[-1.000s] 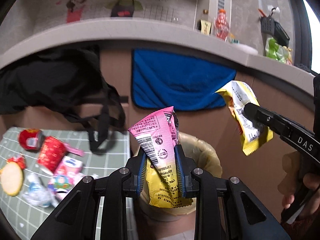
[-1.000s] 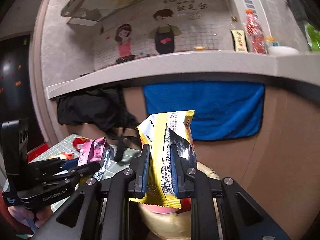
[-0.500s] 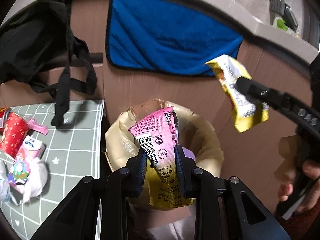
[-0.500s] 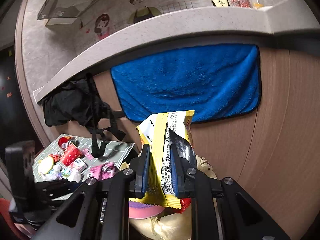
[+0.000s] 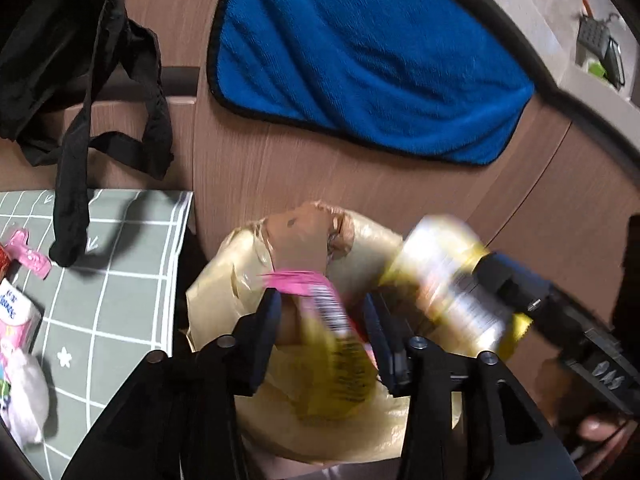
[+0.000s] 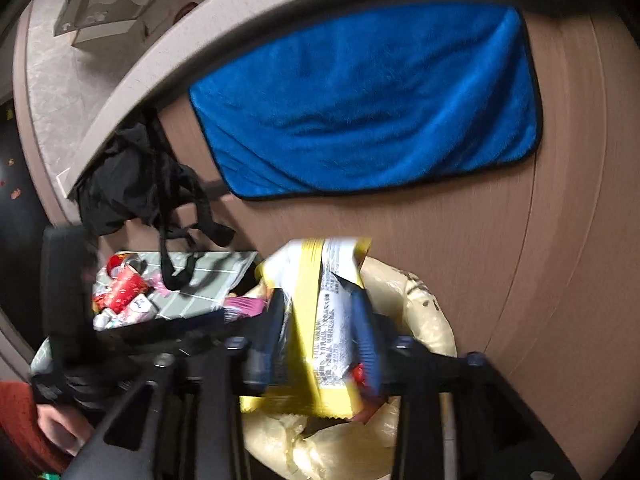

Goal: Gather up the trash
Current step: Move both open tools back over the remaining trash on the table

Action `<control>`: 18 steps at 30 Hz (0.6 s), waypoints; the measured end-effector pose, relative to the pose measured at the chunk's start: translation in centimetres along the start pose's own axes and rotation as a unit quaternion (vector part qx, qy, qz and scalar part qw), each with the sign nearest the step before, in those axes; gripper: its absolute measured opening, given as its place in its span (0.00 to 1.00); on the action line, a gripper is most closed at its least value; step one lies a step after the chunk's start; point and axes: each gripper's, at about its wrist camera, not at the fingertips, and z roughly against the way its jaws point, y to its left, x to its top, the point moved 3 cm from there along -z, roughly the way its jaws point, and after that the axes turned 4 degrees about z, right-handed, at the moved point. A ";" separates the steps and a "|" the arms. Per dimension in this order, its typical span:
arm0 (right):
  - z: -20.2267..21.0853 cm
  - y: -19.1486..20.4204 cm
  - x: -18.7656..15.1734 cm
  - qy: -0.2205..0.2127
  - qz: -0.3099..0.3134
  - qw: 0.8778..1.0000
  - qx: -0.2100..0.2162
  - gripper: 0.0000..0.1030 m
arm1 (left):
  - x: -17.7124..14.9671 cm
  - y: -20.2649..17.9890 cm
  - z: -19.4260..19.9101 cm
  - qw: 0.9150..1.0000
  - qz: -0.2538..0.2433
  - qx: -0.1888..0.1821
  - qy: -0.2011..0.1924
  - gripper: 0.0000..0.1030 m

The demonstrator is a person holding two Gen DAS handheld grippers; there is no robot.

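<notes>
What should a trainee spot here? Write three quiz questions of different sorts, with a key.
1. True or false: the blue towel hangs on the wooden panel behind the bin bag.
2. What sits between the jaws of the left tongs? A: a pink-and-yellow wrapper. B: a red can. C: a black strap.
3. Fill in: the leftover trash lies on a green gridded ___.

Key: 1 true. 2 A. The jaws of both tongs have just been opening, and the right tongs have a yellow wrapper between theirs. 3 mat.
</notes>
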 end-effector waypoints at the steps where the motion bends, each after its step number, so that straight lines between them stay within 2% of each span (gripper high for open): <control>1: -0.2 -0.1 -0.1 0.001 -0.005 1.000 -0.001 0.39 | 0.2 0.1 0.1 1.000 0.000 0.002 -0.001 0.47; 6: -0.5 -0.4 0.0 -0.003 -0.021 1.000 -0.006 0.40 | 0.9 0.8 1.4 1.000 0.007 0.007 -0.007 0.48; 13: 0.6 0.9 0.2 -0.008 -0.002 1.000 -0.025 0.40 | 1.3 2.5 5.6 0.996 -0.016 0.067 -0.052 0.48; 18: 1.1 3.2 0.6 -0.014 0.003 1.000 -0.010 0.40 | 1.1 4.3 9.2 0.989 -0.032 0.116 -0.082 0.48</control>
